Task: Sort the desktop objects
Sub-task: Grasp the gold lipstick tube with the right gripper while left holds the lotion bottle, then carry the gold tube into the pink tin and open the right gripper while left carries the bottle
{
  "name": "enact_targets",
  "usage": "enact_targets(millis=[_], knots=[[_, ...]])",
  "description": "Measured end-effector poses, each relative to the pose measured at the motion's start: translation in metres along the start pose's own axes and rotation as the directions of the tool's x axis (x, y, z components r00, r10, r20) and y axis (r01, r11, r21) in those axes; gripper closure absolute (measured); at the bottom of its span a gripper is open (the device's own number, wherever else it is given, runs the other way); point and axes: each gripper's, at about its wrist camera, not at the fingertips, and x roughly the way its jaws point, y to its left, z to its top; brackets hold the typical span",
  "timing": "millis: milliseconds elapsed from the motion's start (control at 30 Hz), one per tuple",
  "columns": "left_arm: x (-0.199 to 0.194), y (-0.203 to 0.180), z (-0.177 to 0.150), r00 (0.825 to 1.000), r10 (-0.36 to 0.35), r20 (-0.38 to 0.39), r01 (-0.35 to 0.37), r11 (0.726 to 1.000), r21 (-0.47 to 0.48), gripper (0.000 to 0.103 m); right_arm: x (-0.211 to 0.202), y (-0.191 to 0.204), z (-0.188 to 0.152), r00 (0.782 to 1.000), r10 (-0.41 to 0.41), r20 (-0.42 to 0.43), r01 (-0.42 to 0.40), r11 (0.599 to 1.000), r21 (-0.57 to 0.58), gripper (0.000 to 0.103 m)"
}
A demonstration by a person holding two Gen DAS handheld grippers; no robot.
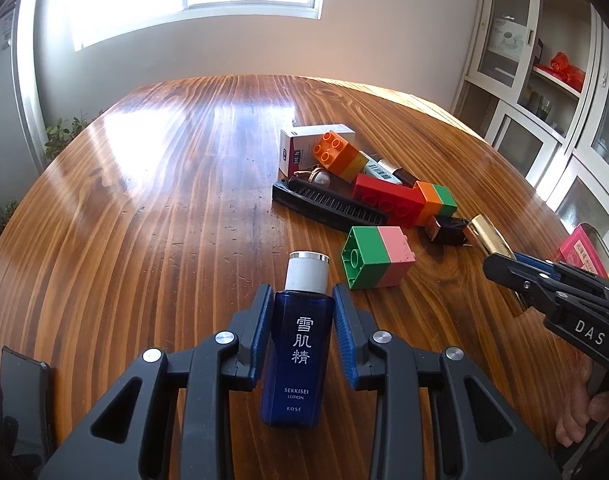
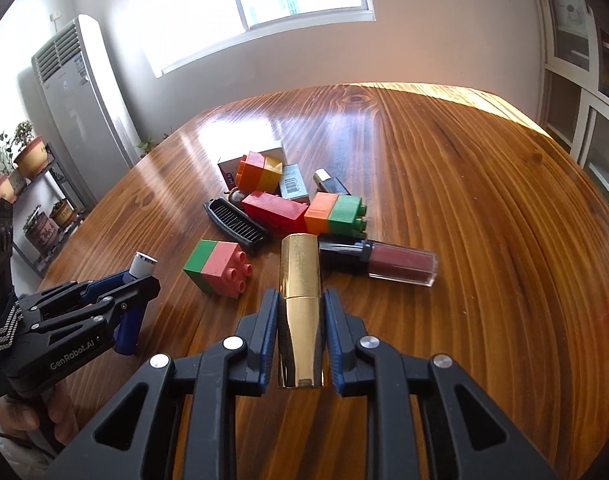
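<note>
Blue lotion bottle [image 1: 294, 356] clamped between pads; gold tube [image 2: 300, 320] likewise; bricks, comb [image 1: 330, 204], lip gloss [image 2: 384, 260] clustered mid-table.

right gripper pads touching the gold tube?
Touching. Right wrist view: the right gripper has both blue pads pressed against the gold tube, no gap either side.

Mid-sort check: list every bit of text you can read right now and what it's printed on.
"雪肌精 SEKKISEI LOTION KOSÉ": blue lotion bottle in the left tool.
"DAS": side of the right tool.
"GenRobot.AI": side of the left tool, in the right wrist view.
Barcode tube, white box, pink box: print too small or blurred.
Gold tube: no text.
</note>
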Motion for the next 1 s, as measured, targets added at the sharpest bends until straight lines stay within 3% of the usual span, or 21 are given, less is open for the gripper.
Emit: enact_targets(millis=[533,733,1000], knots=[[-0.021,-0.081,0.01,0.996,-0.085,0.031,0.079,0.986,0.145,0.071,-0.07,-0.069,-0.031,0.988,-0.122,0.099,0.101,0.975,0.199,0.078],[-0.026,-0.132,0.013,0.992,-0.125,0.034,0.114,0.966,0.231,0.071,-0.11,-0.101,-0.043,0.964,-0.209,0.164,0.162,0.952,0.261,0.078],[-0.029,-0.207,0.014,0.98,-0.198,0.024,0.178,0.922,0.343,0.071,-0.167,-0.157,-0.068,0.913,-0.339,0.225,0.238,0.894,0.38,0.078]])
